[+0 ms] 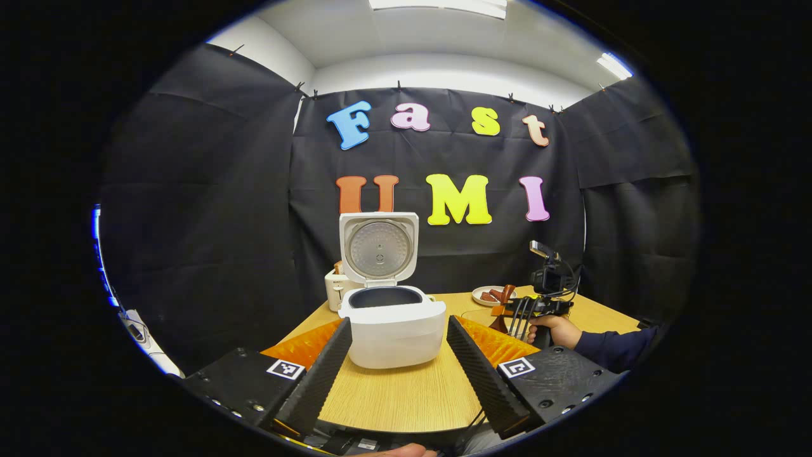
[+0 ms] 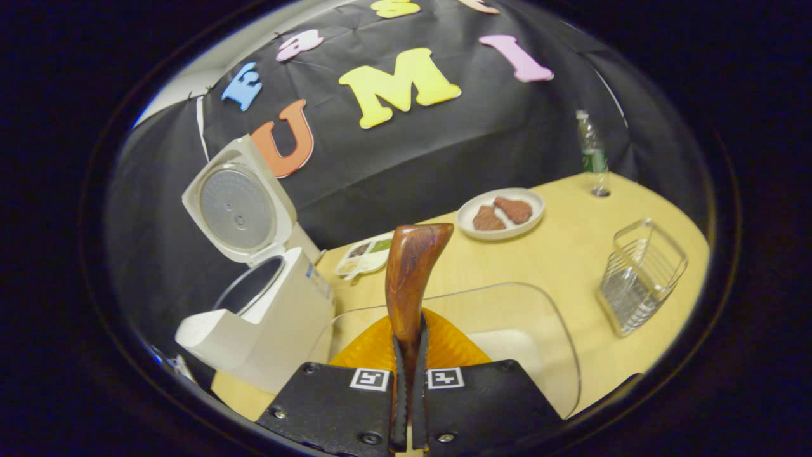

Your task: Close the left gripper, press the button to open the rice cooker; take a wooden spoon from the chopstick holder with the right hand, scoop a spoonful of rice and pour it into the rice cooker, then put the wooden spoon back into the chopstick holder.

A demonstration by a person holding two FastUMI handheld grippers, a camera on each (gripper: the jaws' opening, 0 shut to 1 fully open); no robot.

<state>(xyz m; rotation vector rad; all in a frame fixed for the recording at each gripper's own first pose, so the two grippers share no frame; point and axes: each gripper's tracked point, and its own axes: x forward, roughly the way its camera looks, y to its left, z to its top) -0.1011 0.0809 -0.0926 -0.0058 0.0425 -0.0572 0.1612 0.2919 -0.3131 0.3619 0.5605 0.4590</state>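
Right claw [image 2: 409, 355] pinches the wooden spoon [image 2: 412, 273] upright over the rice tub [image 2: 507, 317], ready to scoop, while the left claw [image 1: 398, 362] hangs spread before the open rice cooker [image 1: 393, 317].

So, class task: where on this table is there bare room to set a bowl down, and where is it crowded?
Bare wood lies in front of the rice cooker, toward the near table edge, and between the plate, the wire basket and the bottle. It is crowded beside the cooker, where the clear container, a small tray and the spoon sit close together.

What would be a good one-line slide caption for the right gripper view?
Right gripper clamps a wooden spoon above a clear rice container, beside the open rice cooker.
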